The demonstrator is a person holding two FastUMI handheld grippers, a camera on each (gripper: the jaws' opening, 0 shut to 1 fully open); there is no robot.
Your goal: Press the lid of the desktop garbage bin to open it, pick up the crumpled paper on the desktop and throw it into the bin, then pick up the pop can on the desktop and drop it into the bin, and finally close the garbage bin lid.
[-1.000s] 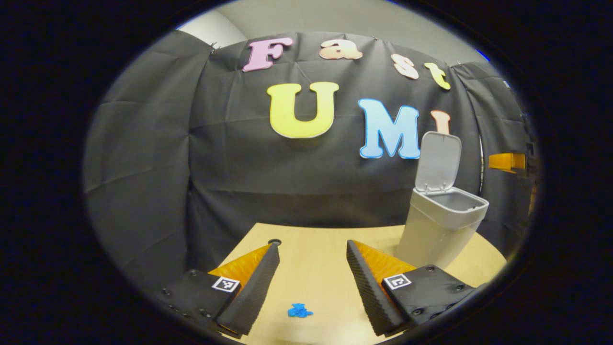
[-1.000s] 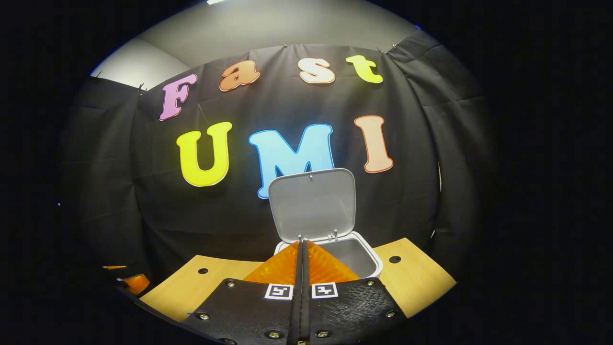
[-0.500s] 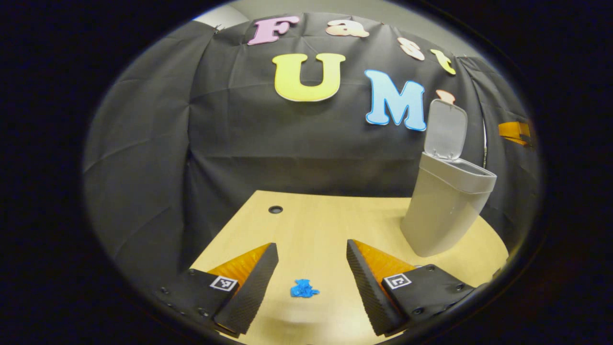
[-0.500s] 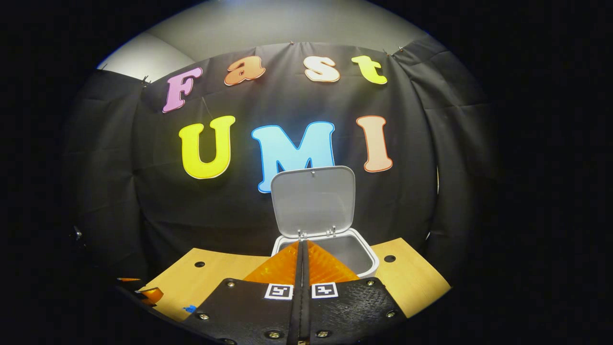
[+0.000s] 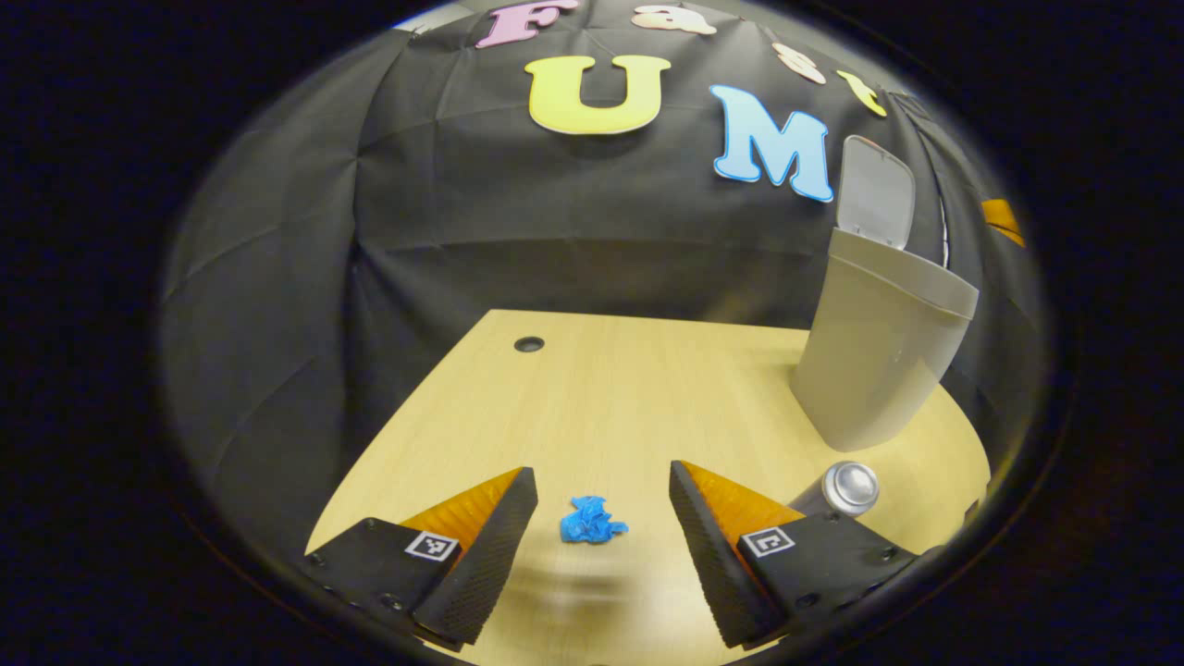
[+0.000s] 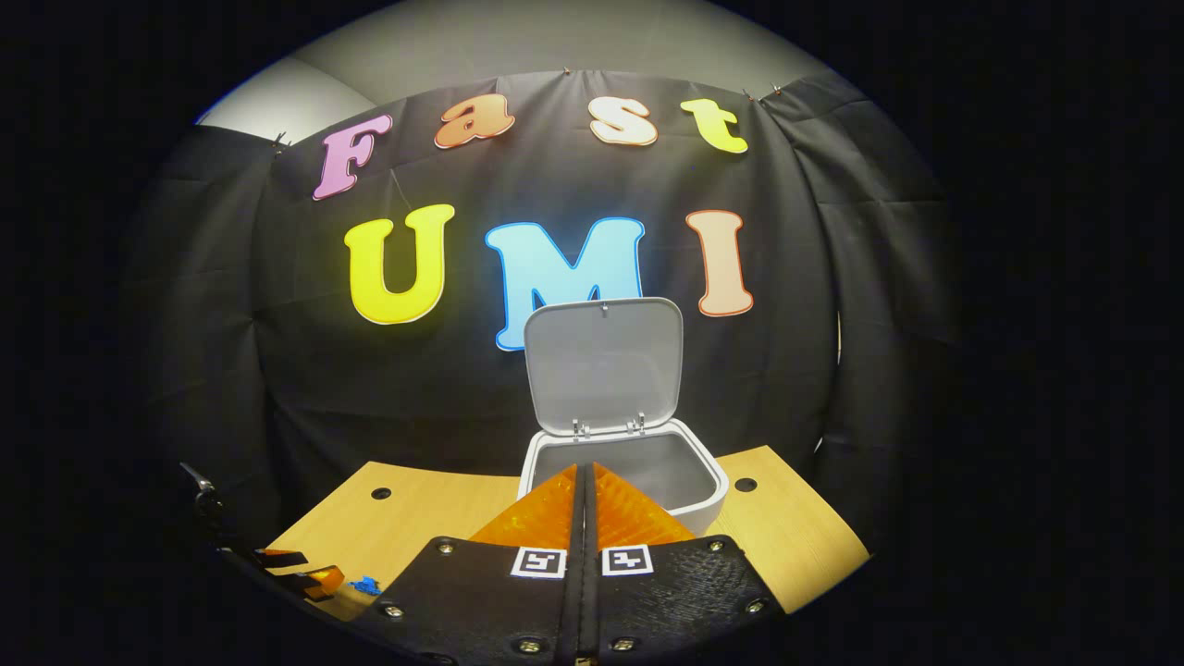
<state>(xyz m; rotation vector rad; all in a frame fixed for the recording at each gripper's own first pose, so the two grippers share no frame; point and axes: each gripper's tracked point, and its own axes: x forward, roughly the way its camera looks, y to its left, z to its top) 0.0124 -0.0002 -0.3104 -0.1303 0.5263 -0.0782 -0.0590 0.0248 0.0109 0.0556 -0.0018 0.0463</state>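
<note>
Pale wooden worktop [image 5: 610, 398]: small blue crumpled paper [image 5: 592, 520] lies just ahead of the left claw [image 5: 601, 495], centred between its spread fingers. Right claw [image 6: 584, 504], fingers together, empty, faces the open-lidded grey plastic bin [image 6: 618, 472].

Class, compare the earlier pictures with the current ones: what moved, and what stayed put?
The open left gripper tipped down toward the blue paper, which now lies between its fingers; the can came into view. Nothing was gripped. The right gripper stayed shut before the bin, whose lid stayed up.
</note>
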